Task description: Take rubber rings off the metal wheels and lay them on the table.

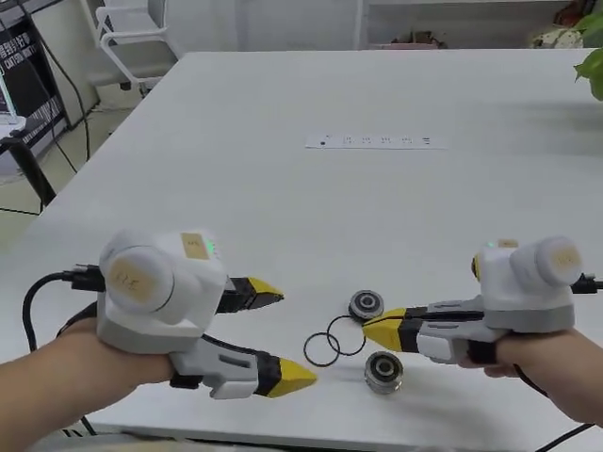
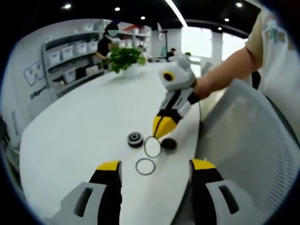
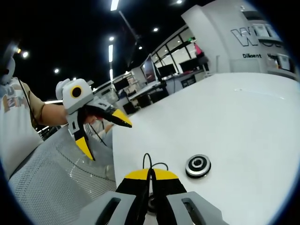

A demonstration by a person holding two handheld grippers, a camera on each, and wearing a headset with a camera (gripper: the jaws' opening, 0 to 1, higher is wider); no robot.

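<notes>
Two metal wheels lie near the front edge of the white table [image 1: 377, 207], one farther away [image 1: 366, 304] and one nearer [image 1: 383, 370]. Beside them are two thin black rubber rings. One ring [image 1: 320, 349] lies flat. The tip of my right gripper [image 1: 380, 330] is shut on the edge of the other ring [image 1: 347, 336]. That ring [image 3: 149, 163] rises from between my shut jaws, with a wheel [image 3: 198, 165] just beyond. My left gripper [image 1: 283, 336] hovers open to the left of the rings. The flat ring [image 2: 145, 166] lies ahead of its jaws.
A strip of paper [image 1: 375, 141] lies mid-table. A white chair [image 1: 127, 38] stands at the far left corner and a plant [image 1: 594, 66] at the far right. The back of a mesh chair [image 2: 243, 131] stands close to the table's near edge.
</notes>
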